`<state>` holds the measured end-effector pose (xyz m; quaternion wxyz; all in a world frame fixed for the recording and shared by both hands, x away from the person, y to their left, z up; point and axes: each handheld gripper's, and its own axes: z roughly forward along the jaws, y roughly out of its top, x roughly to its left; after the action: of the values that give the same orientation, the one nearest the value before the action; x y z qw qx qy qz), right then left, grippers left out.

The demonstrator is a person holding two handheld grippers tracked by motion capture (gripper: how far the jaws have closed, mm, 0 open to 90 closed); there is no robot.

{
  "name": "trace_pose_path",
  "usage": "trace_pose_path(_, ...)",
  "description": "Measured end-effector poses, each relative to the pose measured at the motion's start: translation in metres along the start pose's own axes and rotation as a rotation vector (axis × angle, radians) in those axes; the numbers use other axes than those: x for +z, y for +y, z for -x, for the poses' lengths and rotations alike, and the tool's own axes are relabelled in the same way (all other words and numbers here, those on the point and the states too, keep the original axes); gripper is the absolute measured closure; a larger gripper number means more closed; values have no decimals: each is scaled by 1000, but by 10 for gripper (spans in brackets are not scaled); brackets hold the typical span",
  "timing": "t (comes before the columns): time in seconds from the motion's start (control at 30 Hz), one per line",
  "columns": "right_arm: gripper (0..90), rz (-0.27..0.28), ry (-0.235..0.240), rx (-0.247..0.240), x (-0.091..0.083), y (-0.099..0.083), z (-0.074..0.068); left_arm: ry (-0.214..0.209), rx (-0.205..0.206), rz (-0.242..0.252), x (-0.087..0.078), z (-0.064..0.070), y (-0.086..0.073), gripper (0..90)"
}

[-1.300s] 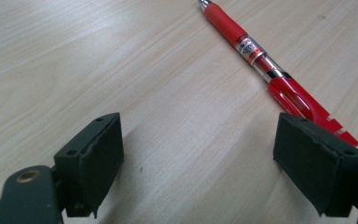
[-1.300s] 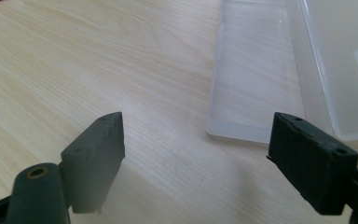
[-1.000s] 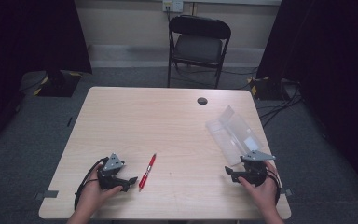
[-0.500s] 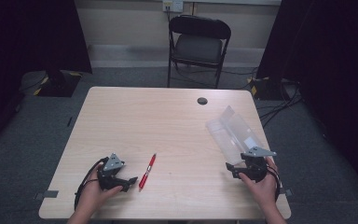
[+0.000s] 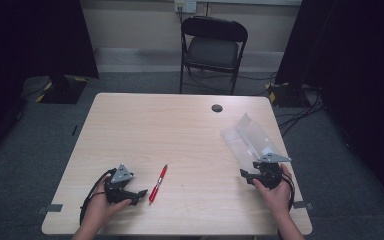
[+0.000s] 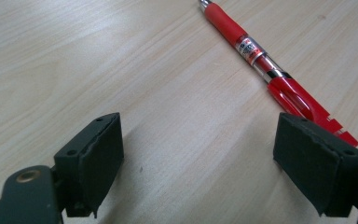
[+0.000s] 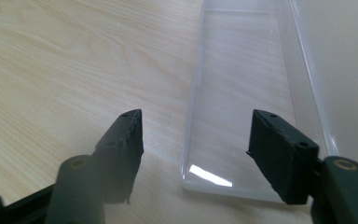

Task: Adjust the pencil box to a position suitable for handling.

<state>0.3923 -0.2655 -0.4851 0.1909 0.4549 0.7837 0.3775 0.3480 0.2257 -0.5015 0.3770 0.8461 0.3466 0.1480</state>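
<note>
1. My left gripper (image 5: 139, 193) sits low at the near left of the table (image 5: 170, 130), held in my left hand (image 5: 102, 207); jaws wide apart, nothing between them.
2. In the left gripper view my left gripper (image 6: 198, 163) is just over bare wood, pads (image 6: 98, 158) empty.
3. Red pen (image 5: 158, 183) lies flat on the table just right of my left gripper, not touching it. In the left gripper view the red pen (image 6: 265, 70) runs diagonally; its clip end is just beside my right-hand pad, contact unclear.
4. My right gripper (image 5: 245, 174) is at the near right edge, in my right hand (image 5: 275, 192); jaws spread apart, holding nothing.
5. Clear plastic case (image 5: 250, 140) lies open on the table just beyond my right gripper.
6. In the right gripper view my right gripper (image 7: 196, 154) points at the near end of the clear plastic case (image 7: 242, 93); 1 pad is over wood, the other over the tray.
7. Small dark round spot (image 5: 217, 108) sits near the far table edge; folding chair (image 5: 212, 47) stands beyond the table.
</note>
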Motion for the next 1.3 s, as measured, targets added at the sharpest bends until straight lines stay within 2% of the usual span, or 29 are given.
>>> trace_pose_path(0.17,453,-6,0,4,7,3,1,0,-1,0,0,0,0,157)
trace_pose_path(0.2,494,-7,14,1,9,4,0,0,0,0,0,0,0,157)
trace_pose_path(0.73,721,-30,37,-1,19,5,-2,0,-2,-1,0,0,0,157)
trace_pose_path(1.03,812,-32,56,-14,19,6,0,0,-3,0,0,0,0,157)
trace_pose_path(1.3,859,-34,70,-27,19,6,0,2,-3,1,0,0,0,157)
